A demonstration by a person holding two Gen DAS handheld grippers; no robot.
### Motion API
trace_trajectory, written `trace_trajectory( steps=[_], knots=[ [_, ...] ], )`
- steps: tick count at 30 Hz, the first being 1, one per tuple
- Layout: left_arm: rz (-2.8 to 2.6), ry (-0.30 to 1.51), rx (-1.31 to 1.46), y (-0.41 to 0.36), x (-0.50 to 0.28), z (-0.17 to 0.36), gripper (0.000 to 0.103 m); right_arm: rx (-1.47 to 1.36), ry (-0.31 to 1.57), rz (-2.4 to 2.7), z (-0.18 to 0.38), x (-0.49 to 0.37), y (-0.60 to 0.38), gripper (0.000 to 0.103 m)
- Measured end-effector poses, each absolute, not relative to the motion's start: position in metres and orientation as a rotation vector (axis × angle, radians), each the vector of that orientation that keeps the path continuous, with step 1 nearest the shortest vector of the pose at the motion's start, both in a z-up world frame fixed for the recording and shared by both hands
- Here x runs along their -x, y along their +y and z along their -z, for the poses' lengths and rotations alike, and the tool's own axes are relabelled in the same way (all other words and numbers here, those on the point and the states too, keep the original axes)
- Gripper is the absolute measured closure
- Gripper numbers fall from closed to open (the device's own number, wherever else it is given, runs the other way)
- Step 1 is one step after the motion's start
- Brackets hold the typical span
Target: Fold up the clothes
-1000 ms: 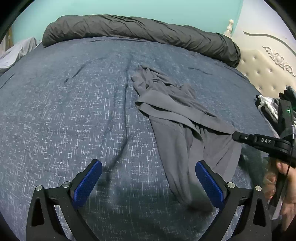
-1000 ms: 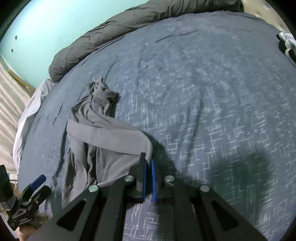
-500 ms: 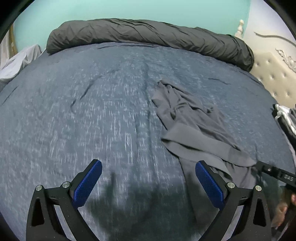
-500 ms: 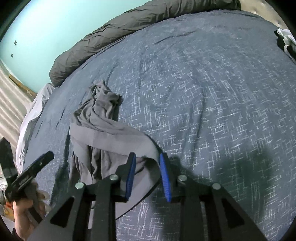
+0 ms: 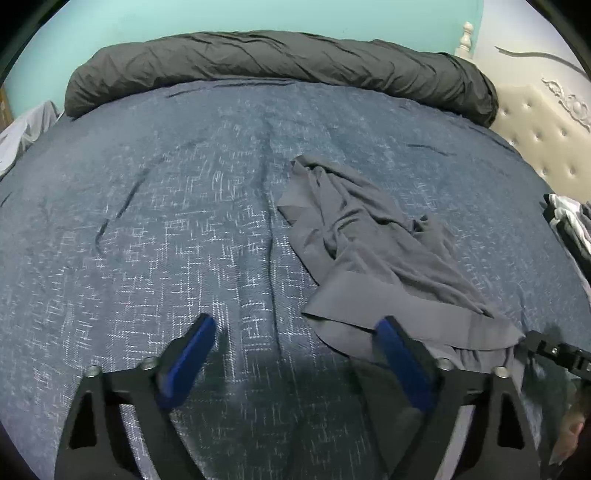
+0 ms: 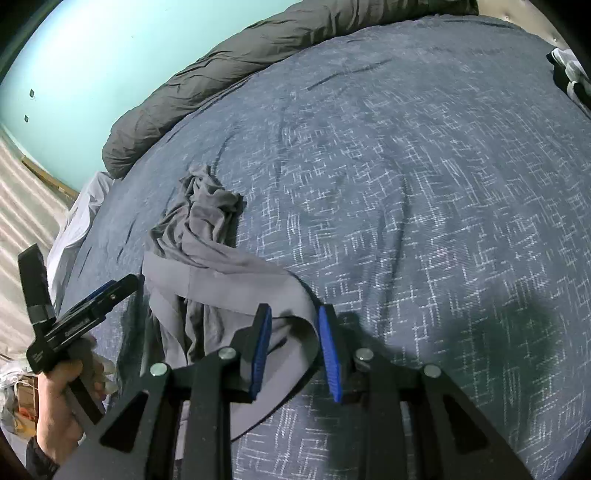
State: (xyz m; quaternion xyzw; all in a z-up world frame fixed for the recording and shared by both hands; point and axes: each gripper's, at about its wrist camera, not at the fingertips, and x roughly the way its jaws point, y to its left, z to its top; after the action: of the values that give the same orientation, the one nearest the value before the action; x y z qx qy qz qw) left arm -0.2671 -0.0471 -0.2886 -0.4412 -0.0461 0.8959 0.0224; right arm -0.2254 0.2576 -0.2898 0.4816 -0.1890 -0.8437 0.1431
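On a bed spread (image 5: 155,236) of dark blue woven cloth flecked with white hatch marks, we see a grey garment (image 5: 373,251) of thin, soft jersey lying crumpled, its narrow end bunched toward 12 o'clock and a broad flat band crossing it near the tongs. In the left wrist view it sits right of centre, running from about 12 toward 4 o'clock.

Our left gripper (image 5: 295,354) stands wide, its jaws having just closed in a little; its blue ribbed pads (image 5: 192,354) hover over bare spread on one side and the garment's near edge at the other, gripping nothing.

Our right gripper (image 6: 293,350) is partly open, its jaws having just parted; the band's smooth folded edge passes loosely between the blue pads (image 6: 260,347), which do not press on it.

At 8 o'clock in the right wrist view a hand (image 6: 62,402) holds the black, angular left tool.

A long roll of crinkled charcoal quilt (image 5: 280,62) lines the far edge at 12 o'clock, against a turquoise wall (image 5: 258,14). A cream button-tufted headboard (image 5: 546,129) curves at 2 o'clock, with striped clothing (image 5: 569,218) piled at 3 o'clock.
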Motion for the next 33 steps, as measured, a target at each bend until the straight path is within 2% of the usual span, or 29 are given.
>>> trace_trajectory(
  steps=[1,3,6,8,10,12,14,19,33],
  knots=[
    [-2.767,-0.147,1.365,-0.047,0.268,0.289,0.027,-1.388,-0.547,2.436,0.29,0.226,0.258,0.077],
    [-2.744,-0.162,1.358,-0.044,0.271,0.29,0.031,-1.388,-0.55,2.437,0.291,0.226,0.259,0.077],
    [-2.706,-0.191,1.348,-0.039,0.274,0.293,0.045,-1.39,-0.551,2.435,0.291,0.225,0.258,0.077],
    [-2.679,-0.21,1.341,-0.036,0.275,0.294,0.065,-1.392,-0.549,2.433,0.292,0.225,0.257,0.077],
    [-2.651,-0.209,1.331,-0.032,0.276,0.295,0.068,-1.394,-0.547,2.431,0.292,0.225,0.256,0.077],
    [-2.627,-0.211,1.324,-0.028,0.277,0.297,0.075,-1.395,-0.548,2.428,0.292,0.226,0.256,0.077],
    [-2.615,-0.207,1.326,-0.024,0.278,0.3,0.087,-1.395,-0.548,2.427,0.292,0.226,0.256,0.077],
    [-2.616,-0.207,1.301,-0.023,0.278,0.298,0.095,-1.392,-0.551,2.427,0.292,0.225,0.258,0.077],
    [-2.837,-0.281,1.104,-0.089,0.229,0.238,0.097,-1.351,-0.539,2.436,0.282,0.225,0.25,0.077]
  ],
)
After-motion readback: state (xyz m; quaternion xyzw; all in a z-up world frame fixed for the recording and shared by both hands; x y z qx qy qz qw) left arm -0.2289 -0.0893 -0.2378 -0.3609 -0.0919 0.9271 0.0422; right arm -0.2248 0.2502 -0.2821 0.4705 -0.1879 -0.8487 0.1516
